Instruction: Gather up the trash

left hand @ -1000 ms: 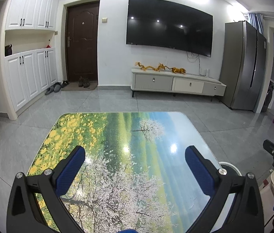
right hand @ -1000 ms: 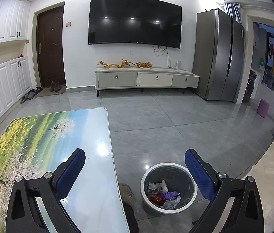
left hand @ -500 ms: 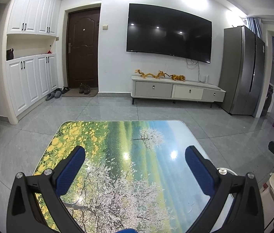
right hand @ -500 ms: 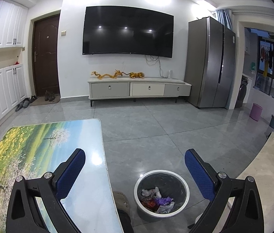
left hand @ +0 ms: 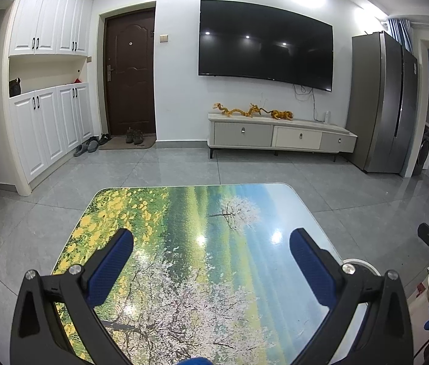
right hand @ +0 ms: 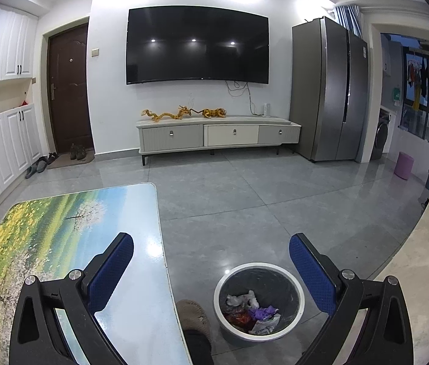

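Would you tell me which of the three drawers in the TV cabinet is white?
The middle drawer: its front is white, while the left drawer and right drawer are grey.

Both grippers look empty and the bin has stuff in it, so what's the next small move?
Probably withdraw both and stop: the left gripper and right gripper are open and empty, the landscape-printed tabletop shows no trash, and crumpled wrappers lie in the white-rimmed round bin.

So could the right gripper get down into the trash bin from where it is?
Probably yes. The right gripper is open and empty, and the trash bin sits on the floor beside the table with its mouth uncovered; nothing lies between them.
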`<state>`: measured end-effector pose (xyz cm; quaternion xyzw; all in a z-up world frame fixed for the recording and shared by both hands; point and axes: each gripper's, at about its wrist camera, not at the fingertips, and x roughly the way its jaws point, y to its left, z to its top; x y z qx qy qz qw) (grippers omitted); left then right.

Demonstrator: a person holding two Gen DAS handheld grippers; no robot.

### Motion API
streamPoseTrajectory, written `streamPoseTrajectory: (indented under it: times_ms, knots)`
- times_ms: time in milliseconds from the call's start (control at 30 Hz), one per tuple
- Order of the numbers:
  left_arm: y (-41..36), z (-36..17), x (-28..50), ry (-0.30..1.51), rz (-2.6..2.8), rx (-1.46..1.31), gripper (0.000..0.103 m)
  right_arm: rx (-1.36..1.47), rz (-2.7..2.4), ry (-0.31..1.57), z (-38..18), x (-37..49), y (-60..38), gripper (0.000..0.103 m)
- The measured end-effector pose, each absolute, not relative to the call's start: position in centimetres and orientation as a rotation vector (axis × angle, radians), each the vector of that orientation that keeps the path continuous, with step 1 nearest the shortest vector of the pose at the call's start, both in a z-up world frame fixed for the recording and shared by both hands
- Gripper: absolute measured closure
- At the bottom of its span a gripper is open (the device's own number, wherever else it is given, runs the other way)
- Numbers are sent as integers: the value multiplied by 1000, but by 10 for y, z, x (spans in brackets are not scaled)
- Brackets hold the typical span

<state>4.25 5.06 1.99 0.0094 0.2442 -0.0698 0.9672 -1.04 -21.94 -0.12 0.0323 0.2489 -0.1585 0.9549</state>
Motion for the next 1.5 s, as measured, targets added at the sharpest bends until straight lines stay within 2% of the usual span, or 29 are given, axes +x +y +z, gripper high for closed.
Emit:
streamPoseTrajectory:
  times_ms: [667, 1500]
  knots:
    - [13, 13, 48, 525, -151, 69, 0, 119, -287, 551, -15, -10, -243, 0]
    - [-1, 25, 28, 482, -90, 71, 0, 74, -252, 488, 0, -14, -250, 0]
